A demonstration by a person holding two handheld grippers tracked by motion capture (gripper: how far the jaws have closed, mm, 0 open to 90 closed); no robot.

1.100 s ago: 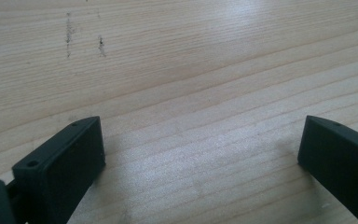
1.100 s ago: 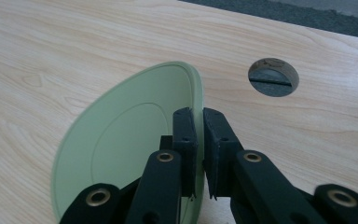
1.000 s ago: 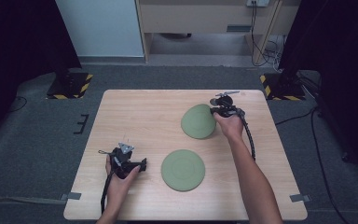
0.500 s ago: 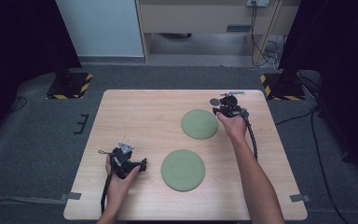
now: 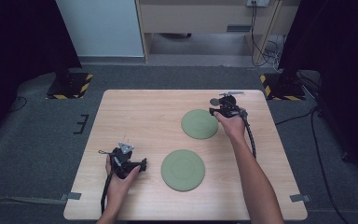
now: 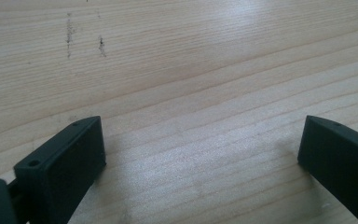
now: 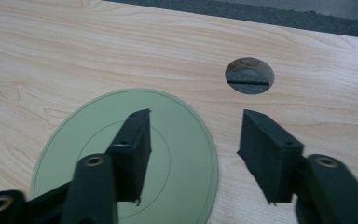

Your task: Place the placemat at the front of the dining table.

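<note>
The right tool stands at about two o'clock on the worktop; its jaws have just been opening and now stand apart, gripping nothing. In the right gripper view one jaw hangs over the far green plate and the other over bare wood, with the plate's rim running between them. That far green plate lies flat just at the tool's seven o'clock. A round hole in the worktop sits beyond the jaws. The left tool, at eight o'clock on the worktop, has its jaws wide apart over bare wood. The near green plate lies flat just at its three o'clock.
</note>
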